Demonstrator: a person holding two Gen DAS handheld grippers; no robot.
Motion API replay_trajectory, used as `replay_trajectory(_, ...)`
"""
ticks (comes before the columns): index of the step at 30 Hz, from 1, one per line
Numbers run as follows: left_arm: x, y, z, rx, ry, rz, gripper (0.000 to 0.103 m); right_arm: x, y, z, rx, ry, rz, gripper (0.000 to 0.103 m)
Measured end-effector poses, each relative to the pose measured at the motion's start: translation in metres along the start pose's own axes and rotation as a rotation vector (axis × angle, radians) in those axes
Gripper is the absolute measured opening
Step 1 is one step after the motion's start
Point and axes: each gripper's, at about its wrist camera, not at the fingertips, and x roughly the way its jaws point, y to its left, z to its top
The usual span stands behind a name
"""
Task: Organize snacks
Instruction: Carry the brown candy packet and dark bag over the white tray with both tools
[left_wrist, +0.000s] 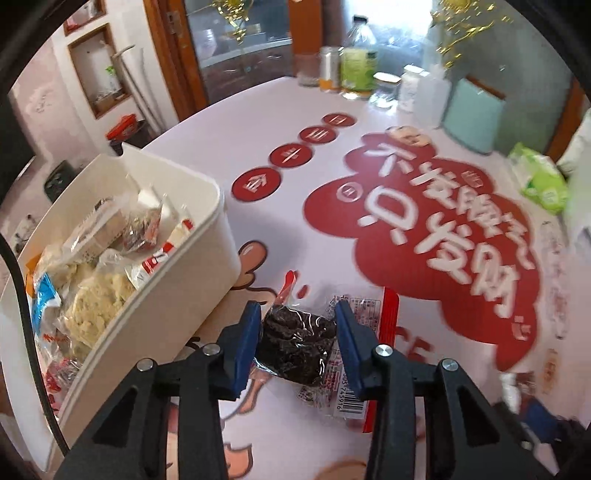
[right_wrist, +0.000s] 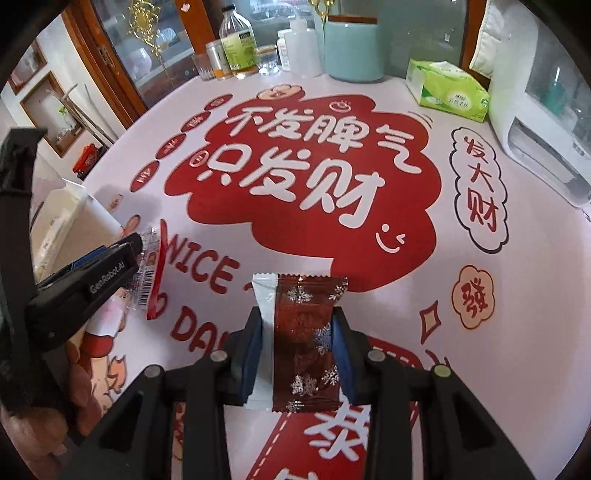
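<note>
Left claw (left_wrist: 299, 319) spread around a clear packet of dark cookies (left_wrist: 295, 341), blue pads flanking the packet on both sides; contact not certain. Packet lying flat on the bench (left_wrist: 280, 236), just right of the white bin (left_wrist: 192, 280). Bin already loaded with wrapped snacks (left_wrist: 99, 295).

Right claw (right_wrist: 297, 339) clamped on a brown snowflake-print wrapper (right_wrist: 306, 332) with a white edge, pads pressed against both sides, wrapper standing up between them above the bench. Green tissue pack (right_wrist: 448, 90) far right; bottles (right_wrist: 238, 40) along the far edge.
</note>
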Motion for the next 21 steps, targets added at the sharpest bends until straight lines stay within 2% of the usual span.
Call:
replay_trajectory(5, -0.043, 0.012, 0.012, 0.039, -0.005, -0.096, 0.039, -0.026, 0.014, -0.004, 0.004, -0.049, 0.038, 0.036)
replay_trajectory(9, -0.075, 0.029, 0.019, 0.107, 0.002, -0.150, 0.039, -0.045, 0.031, -0.006, -0.014, -0.080, 0.050, 0.036)
replay_trajectory(15, -0.113, 0.076, 0.020, 0.227, -0.022, -0.156, 0.039, -0.076, 0.067, -0.004, -0.069, -0.137, 0.106, 0.036)
replay_trajectory(21, -0.123, 0.136, 0.019, 0.200, -0.002, -0.110, 0.039, -0.095, 0.113, 0.002, -0.140, -0.174, 0.172, 0.036)
